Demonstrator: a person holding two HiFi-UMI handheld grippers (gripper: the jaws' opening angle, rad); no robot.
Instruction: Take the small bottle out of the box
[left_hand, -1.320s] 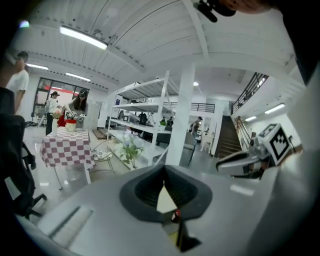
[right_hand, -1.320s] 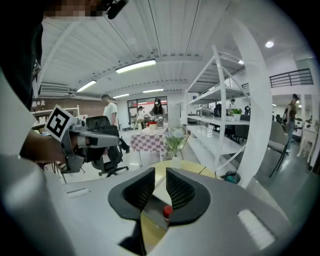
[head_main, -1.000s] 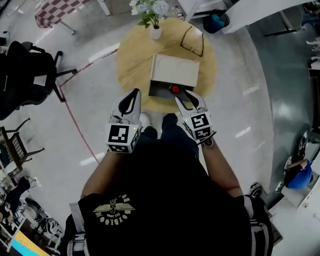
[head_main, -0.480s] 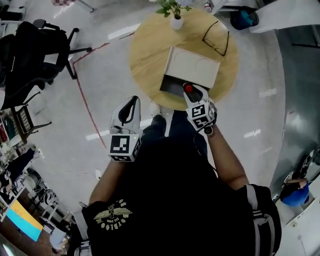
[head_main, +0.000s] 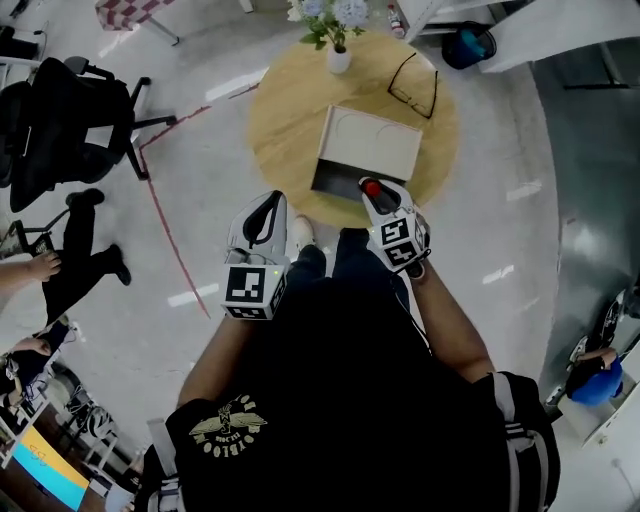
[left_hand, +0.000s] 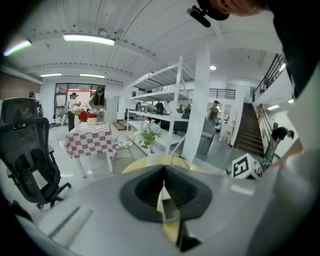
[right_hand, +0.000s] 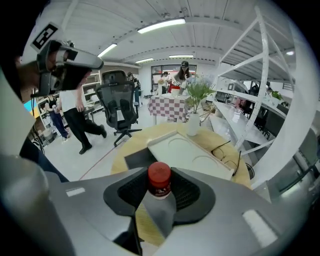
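Observation:
The small bottle (head_main: 371, 188) has a red cap and sits between the pads of my right gripper (head_main: 375, 195), which is shut on it; the jaws have just been closing on it. In the right gripper view the bottle (right_hand: 159, 180) stands upright between the jaws of the right gripper (right_hand: 160, 192), above the table's near edge. The beige box (head_main: 365, 150) lies on the round wooden table (head_main: 285, 110), with its dark open compartment toward me, just left of the bottle. My left gripper (head_main: 268, 203) hangs shut and empty off the table's near left edge.
A white vase with flowers (head_main: 338, 58) and a pair of glasses (head_main: 412, 85) lie on the table's far side. A black office chair (head_main: 70, 120) stands at the left, and a person (head_main: 85, 250) walks across the floor there.
The bottle in my right gripper has shifted from over the box's dark compartment to its near right corner. A walking person has come into view at the left. The left gripper has barely moved.

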